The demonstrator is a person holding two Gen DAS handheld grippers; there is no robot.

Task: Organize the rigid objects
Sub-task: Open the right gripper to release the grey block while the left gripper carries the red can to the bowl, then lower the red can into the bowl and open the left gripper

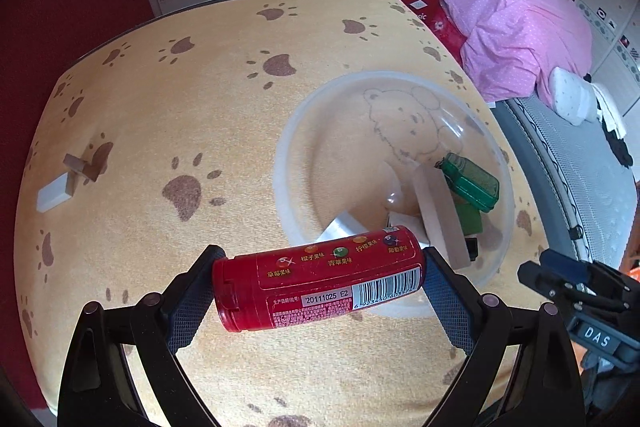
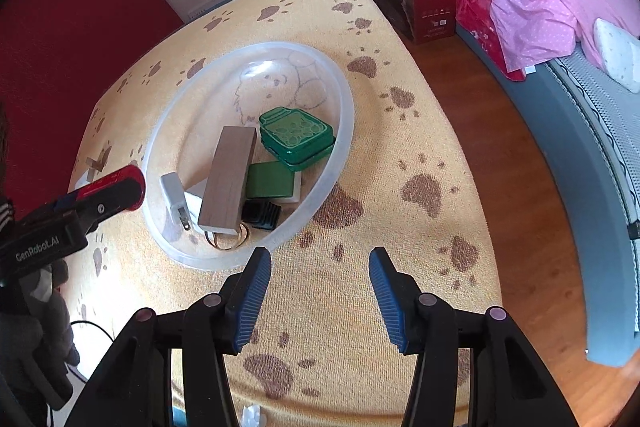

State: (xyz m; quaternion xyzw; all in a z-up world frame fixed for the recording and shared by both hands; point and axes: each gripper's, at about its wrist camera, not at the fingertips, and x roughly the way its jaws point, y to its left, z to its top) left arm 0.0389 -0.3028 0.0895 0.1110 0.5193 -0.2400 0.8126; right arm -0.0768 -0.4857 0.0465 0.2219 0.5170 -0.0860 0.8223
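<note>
Left wrist view: left gripper (image 1: pixel 320 277) clamped the red candy tube (image 1: pixel 318 283) endwise, near the clear bowl (image 1: pixel 280 163). Right gripper (image 2: pixel 320 259) gaped, holding nothing.

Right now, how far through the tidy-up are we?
Mostly there. Done: the clear bowl already holds the green tin, wooden block, charger plug and other bits. In hand: left gripper carries the red candy tube by the bowl. Left: small blocks on the cloth. Right gripper is open, empty.
</note>
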